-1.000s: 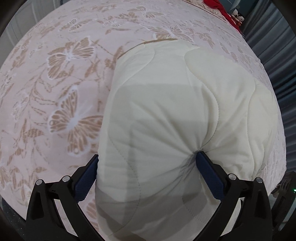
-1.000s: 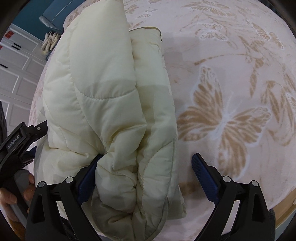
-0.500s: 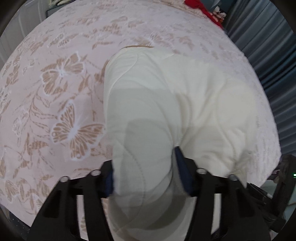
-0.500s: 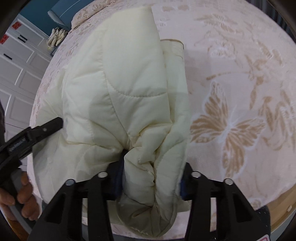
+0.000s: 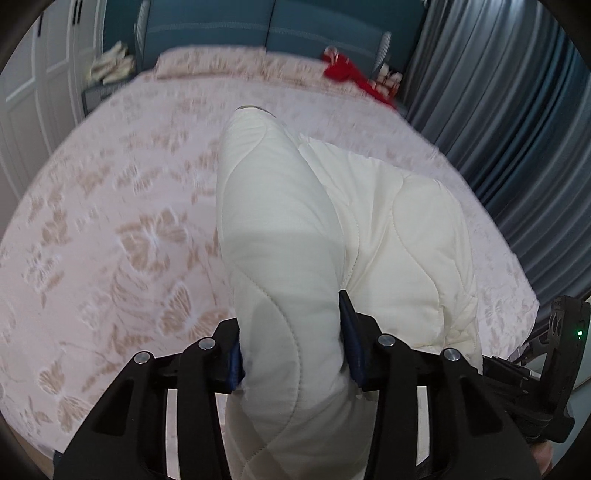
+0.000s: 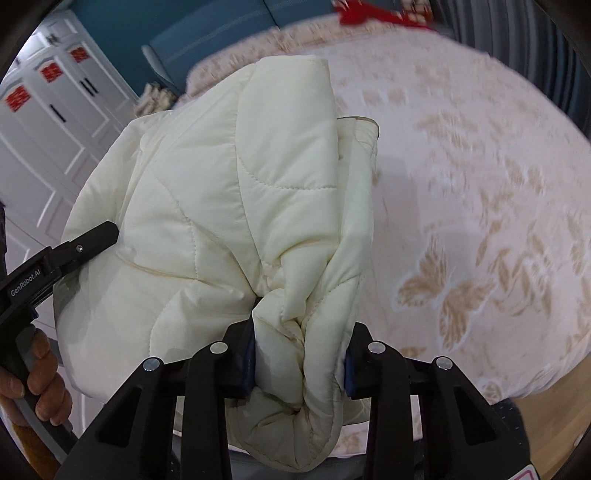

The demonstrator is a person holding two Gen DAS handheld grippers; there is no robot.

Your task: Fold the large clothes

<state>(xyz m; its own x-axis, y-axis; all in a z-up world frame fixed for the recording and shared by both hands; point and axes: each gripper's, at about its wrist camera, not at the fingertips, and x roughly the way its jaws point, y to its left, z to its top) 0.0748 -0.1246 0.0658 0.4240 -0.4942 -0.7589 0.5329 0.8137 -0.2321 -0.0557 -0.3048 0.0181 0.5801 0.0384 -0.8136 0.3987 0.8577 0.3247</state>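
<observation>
A cream quilted puffer jacket (image 5: 295, 221) lies partly folded on the bed and is lifted at its near edge. My left gripper (image 5: 293, 354) is shut on the jacket's near left part. My right gripper (image 6: 299, 358) is shut on a bunched thick fold of the jacket (image 6: 236, 206). The left gripper also shows at the left edge of the right wrist view (image 6: 55, 258), held by a hand. The jacket's far end rests on the bed.
The bed (image 5: 110, 229) has a pink cover with tan butterflies. A red item (image 5: 347, 74) lies near the blue headboard (image 5: 258, 26). Grey curtains (image 5: 517, 110) hang on the right. White wardrobe doors (image 6: 48, 122) stand on the left.
Both grippers closed on the jacket's near edge and lifted it up off the bed. The views tilted up, now showing the headboard and curtains.
</observation>
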